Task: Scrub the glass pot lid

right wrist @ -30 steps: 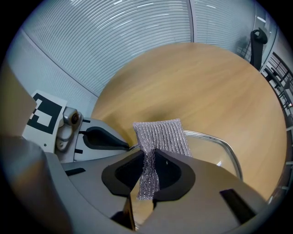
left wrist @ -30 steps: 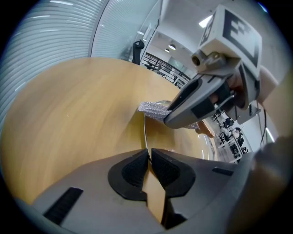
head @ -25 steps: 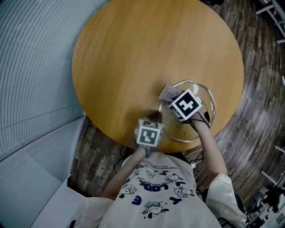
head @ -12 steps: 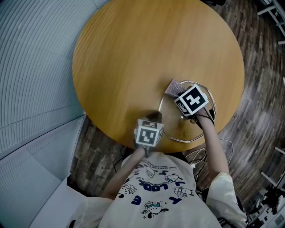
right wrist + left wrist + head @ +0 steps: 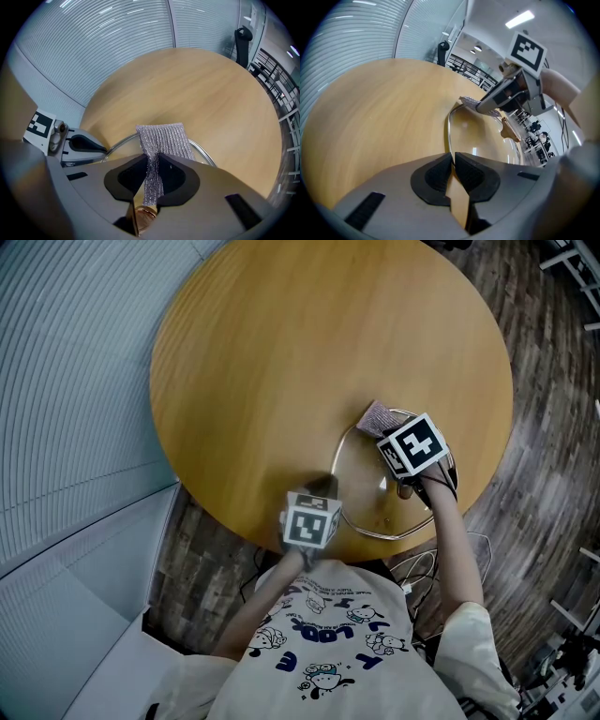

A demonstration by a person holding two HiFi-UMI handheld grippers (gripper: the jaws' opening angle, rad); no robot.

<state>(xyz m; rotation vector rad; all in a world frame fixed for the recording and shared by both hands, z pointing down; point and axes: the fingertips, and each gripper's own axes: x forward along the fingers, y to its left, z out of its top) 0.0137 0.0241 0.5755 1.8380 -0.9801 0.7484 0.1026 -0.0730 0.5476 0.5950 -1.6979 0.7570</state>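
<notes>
Lid (image 5: 364, 491), glass, lies flat on round table (image 5: 281, 352), close to the edge nearest the person. Left gripper (image 5: 452, 159) is pinched on its metal rim. Right gripper (image 5: 151, 161) clamps silver mesh cloth (image 5: 161, 136) at the far rim. Risk: a sideways scrub could pry the thin rim loose, sending the lid off the table.

Round wooden table (image 5: 281, 362); dark plank floor (image 5: 534, 427); curved ribbed wall (image 5: 66, 381)
</notes>
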